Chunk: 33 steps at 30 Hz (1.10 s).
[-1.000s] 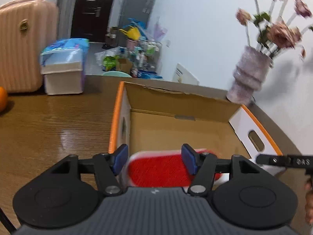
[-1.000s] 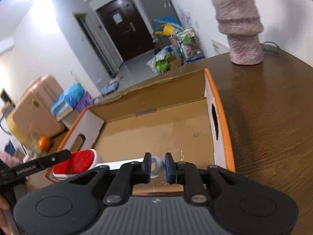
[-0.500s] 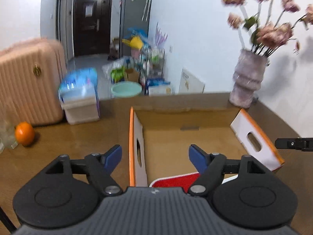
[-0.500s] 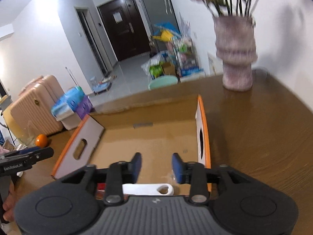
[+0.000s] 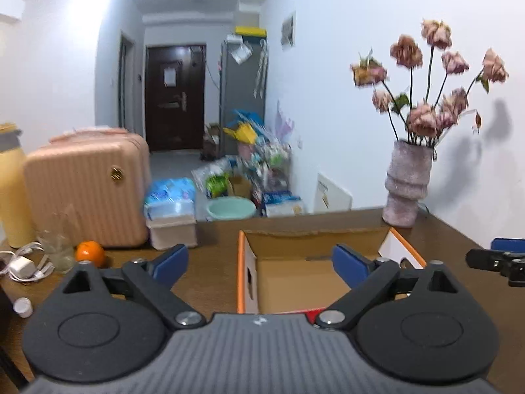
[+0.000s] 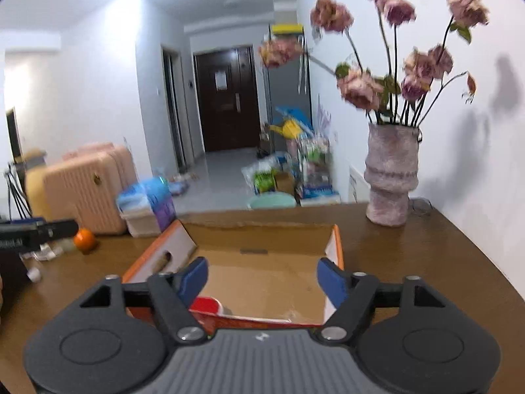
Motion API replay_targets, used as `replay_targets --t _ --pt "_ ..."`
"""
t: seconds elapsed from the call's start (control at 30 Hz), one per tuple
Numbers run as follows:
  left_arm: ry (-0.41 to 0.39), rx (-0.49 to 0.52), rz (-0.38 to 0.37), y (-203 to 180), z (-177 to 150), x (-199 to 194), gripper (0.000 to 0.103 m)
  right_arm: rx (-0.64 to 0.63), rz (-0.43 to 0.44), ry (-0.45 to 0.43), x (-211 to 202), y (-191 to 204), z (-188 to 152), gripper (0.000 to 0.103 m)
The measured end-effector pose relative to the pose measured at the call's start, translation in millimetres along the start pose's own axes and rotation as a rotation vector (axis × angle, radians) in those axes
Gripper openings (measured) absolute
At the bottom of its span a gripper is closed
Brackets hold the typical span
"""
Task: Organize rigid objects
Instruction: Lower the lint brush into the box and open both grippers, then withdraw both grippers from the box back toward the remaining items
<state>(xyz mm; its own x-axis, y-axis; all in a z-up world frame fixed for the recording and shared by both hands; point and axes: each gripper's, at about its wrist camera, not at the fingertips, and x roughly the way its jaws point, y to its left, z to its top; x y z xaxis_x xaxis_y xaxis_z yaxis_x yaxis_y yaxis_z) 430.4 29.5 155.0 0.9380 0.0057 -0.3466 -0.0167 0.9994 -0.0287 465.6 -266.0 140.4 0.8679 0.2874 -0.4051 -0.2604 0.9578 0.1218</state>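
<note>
An open cardboard box [image 5: 311, 243] with orange-edged flaps stands on the wooden table. A red-faced brush with a white frame [image 6: 205, 305] lies inside it near the front wall; in the left wrist view only a red sliver of the brush [image 5: 303, 311] shows. My left gripper [image 5: 259, 262] hangs above and in front of the box, its jaws opening wide with nothing between them. My right gripper [image 6: 262, 280] hovers over the box [image 6: 262, 236] too, its jaws opening and holding nothing. Each gripper appears at the edge of the other's view: the right gripper [image 5: 495, 259] and the left gripper [image 6: 36, 229].
A rough pink vase of dried roses [image 5: 407, 187] stands at the table's back right corner by the wall. An orange [image 5: 90, 252], a glass [image 5: 57, 246], a white charger with cable [image 5: 23, 266] and a yellow bottle [image 5: 11, 190] sit at the left. A pink suitcase [image 5: 88, 190] stands beyond.
Both grippers let go of the brush, opened wide, rose and drew back from the box. The brush now lies in the box.
</note>
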Motion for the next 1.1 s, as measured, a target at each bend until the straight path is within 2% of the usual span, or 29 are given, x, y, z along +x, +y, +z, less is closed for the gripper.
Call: replay_targets --t 0.13,0.2,0.27,0.4,0.57,0.77,0.87,0.97,1.03,1.1 --pt "-0.093 0.009 -0.002 2.1 -12.2 -26.4 0.103 -0.019 -0.037 -0.136 -20.4 8.9 -11.6 0.085" --pt "-0.136 0.018 -0.009 3.1 -18.9 -37.7 0.103 -0.027 -0.055 -0.204 -30.4 12.1 -19.7 0.096" --pt "-0.177 0.017 -0.003 5.2 -25.8 -46.1 0.103 -0.060 -0.074 -0.269 -39.6 17.7 -28.2 0.101" --pt "-0.192 0.024 0.000 6.2 -34.2 -53.8 0.103 -0.112 -0.118 -0.374 -53.7 27.5 -40.6 0.103" --pt "-0.194 0.021 -0.009 9.2 -43.9 -62.7 0.103 -0.150 -0.140 -0.385 -62.5 38.5 -46.7 0.103" --pt "-0.199 0.024 -0.014 9.2 -63.8 -89.5 0.103 -0.107 -0.140 -0.394 -76.6 40.5 -63.2 0.103" --pt "-0.194 0.034 -0.020 10.7 -88.9 -111.4 0.103 -0.087 -0.134 -0.390 -89.5 40.9 -85.9 0.103" --pt "-0.155 0.036 -0.065 18.4 -121.6 -130.6 0.103 -0.104 -0.114 -0.370 -104.0 41.9 -115.9 0.103" --pt "-0.138 0.003 -0.079 27.5 -146.4 -143.3 0.103 -0.109 -0.108 -0.368 -113.2 42.9 -135.6 0.103" --pt "-0.127 -0.030 -0.062 35.8 -164.1 -153.6 0.103 -0.098 -0.118 -0.348 -121.1 43.1 -157.3 0.103"
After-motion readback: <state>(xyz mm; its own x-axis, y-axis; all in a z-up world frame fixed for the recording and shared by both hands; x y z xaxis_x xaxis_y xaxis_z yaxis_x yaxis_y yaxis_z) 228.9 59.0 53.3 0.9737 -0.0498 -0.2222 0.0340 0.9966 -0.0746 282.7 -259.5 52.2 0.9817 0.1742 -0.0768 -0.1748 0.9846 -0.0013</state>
